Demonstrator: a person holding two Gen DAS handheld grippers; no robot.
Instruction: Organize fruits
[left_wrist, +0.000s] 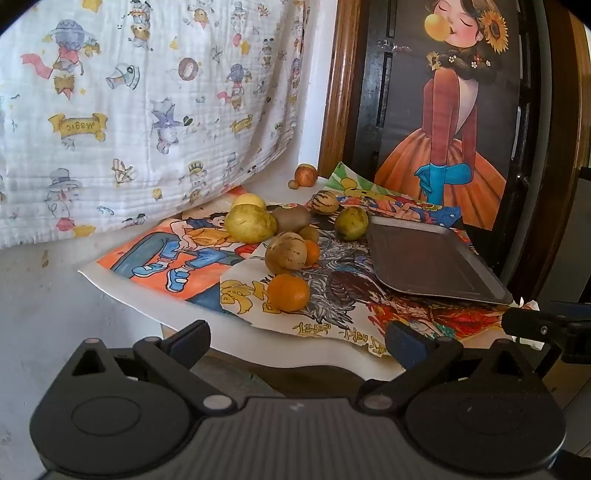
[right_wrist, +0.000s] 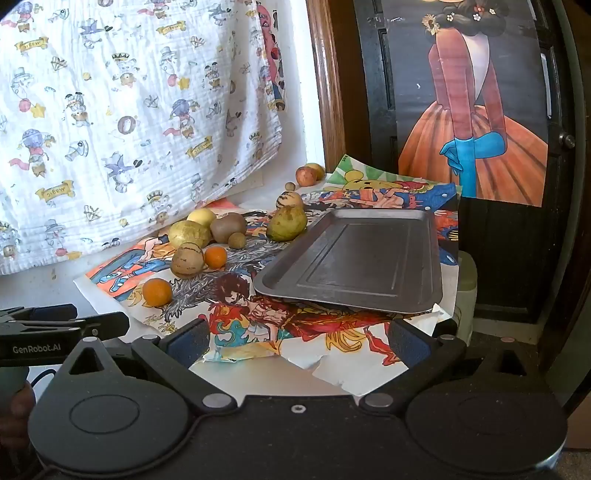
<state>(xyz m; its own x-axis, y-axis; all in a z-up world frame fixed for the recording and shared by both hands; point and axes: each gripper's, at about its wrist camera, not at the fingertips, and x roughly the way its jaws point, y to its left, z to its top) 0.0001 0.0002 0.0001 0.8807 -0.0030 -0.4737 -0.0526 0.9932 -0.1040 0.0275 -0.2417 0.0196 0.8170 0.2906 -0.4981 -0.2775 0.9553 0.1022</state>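
Setup is a small white table (right_wrist: 258, 384) w/ colourful cartoon posters (right_wrist: 258, 317) spread over the top, paper corners curling and hanging off the near edge. Behind it, upper left of both views, a white printed cloth (left_wrist: 129, 92) hangs down to table level. Upper right is a dark door (right_wrist: 498, 240) w/ wood frame (right_wrist: 325, 92) and a big poster of a figure in an orange dress (left_wrist: 443, 129).

Dark metal tray (right_wrist: 369, 288) sits right of centre, nothing in it, its right side reaching almost to the table's right edge.

Fruits are all left of the tray, on the posters: an orange (right_wrist: 157, 291) nearest the front, apart from the rest; a brownish striped fruit (right_wrist: 187, 260) w/ a smaller orange (right_wrist: 215, 256) touching it; behind those a yellow-green one (right_wrist: 189, 233), a pale yellow one (right_wrist: 201, 216), a kiwi (right_wrist: 228, 227) and a small brown round fruit (right_wrist: 236, 240) bunched together. A green pear-ish fruit (right_wrist: 286, 223) sits just beside the tray's far-left corner, a striped one (right_wrist: 289, 200) right behind it. An apple (right_wrist: 306, 175) is way back near the wall.

Left gripper (left_wrist: 295, 341) is spread wide, holding nothing, off the near edge. Right gripper (right_wrist: 295, 341) same: wide apart, nothing in it, over the front edge below the tray.

Free space: the strip of poster between the front orange and the tray, plus the front edge.
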